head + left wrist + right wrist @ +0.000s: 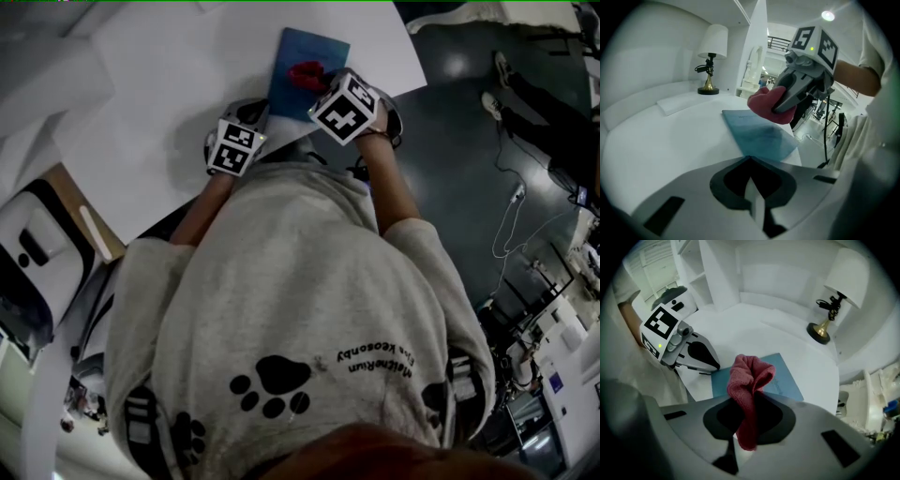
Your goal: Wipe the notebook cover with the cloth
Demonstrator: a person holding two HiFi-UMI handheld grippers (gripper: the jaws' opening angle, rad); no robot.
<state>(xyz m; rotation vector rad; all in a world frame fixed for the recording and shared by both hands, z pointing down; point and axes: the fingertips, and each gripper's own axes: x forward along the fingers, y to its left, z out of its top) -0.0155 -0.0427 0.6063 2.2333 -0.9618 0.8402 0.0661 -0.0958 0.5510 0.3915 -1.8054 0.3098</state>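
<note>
Standing at the near edge of a white bench [159,103], a person in a light grey sweatshirt printed with black paw marks [281,309] is holding one pair of tongs in each hand, both forearms reaching forward over the bench.

The left tongs [749,160] are sitting with their jaws brought together and nothing between them. Their tips are resting right at the near left corner of a thin blue notebook [759,133].

The notebook is lying flat on the bench, just beyond the person and a little to the right, turned at a slight angle to the bench edge.

The right tongs [746,404] are clamping a crumpled red knitted cloth [749,380]. One end of it is hanging down through the jaws and the bunched end is sticking out ahead of them. That bunch is hovering at the middle of the blue cover, casting a shadow on it. Whether the cloth is pressing on the cover or riding just above it cannot be told.

Farther off, a flat white pad [677,104] is lying on the bench. Beyond it a small lamp with a white shade, a black stem and a brass foot [711,58] is standing near the far wall.
</note>
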